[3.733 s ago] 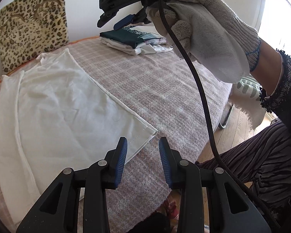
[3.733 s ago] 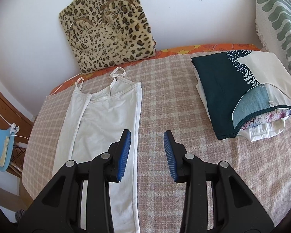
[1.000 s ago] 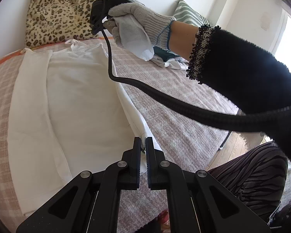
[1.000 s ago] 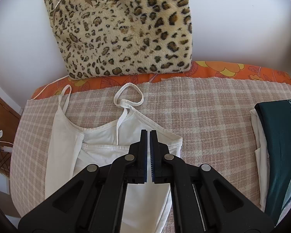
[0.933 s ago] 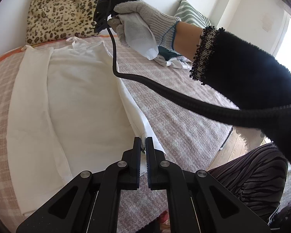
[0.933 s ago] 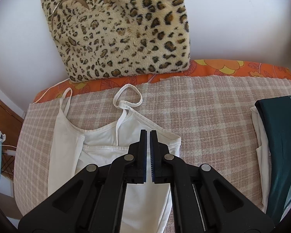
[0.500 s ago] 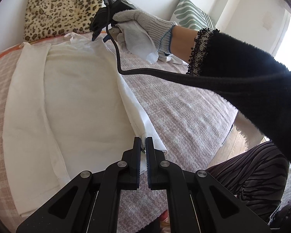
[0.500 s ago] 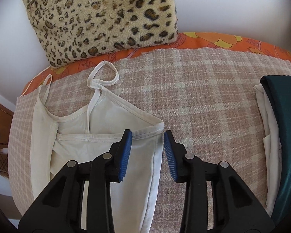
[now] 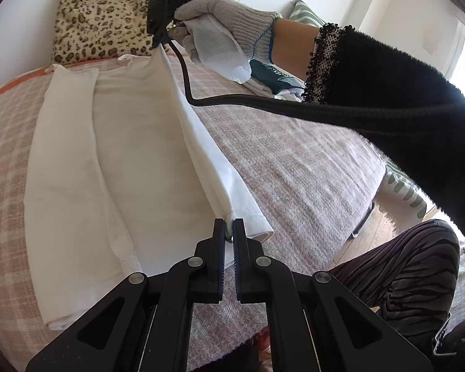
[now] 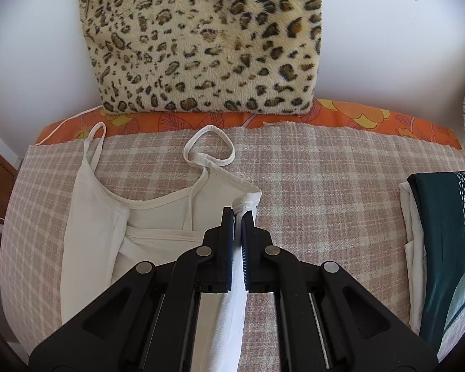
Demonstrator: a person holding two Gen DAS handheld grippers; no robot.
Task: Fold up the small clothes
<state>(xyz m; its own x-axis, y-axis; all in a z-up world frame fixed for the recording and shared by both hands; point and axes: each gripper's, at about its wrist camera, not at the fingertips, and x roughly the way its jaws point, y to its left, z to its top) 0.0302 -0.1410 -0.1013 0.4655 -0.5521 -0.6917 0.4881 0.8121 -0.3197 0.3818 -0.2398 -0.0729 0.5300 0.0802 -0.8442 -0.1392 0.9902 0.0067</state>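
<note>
A white strappy top [image 9: 133, 161] [image 10: 158, 217] lies lengthwise on the checked bed cover [image 9: 294, 167], its left side folded inward. My left gripper [image 9: 228, 232] is shut on the hem corner at the top's right edge, lifted a little off the cover. My right gripper [image 10: 238, 217], seen far off in the left wrist view [image 9: 158, 38] in a gloved hand [image 9: 214, 31], is shut on the upper right corner under the strap. The right edge stretches taut between both grippers.
A leopard-print cushion [image 10: 207, 40] leans on the wall at the bed's head. A folded pile with a dark green garment [image 10: 443, 241] sits to the right. The bed edge and wooden floor [image 9: 365, 232] lie right of my left gripper, beside a person's striped trousers [image 9: 403, 272].
My right gripper opened, moved down onto the top's upper right corner and shut on it, lifting the edge. My left gripper stayed shut on the hem corner.
</note>
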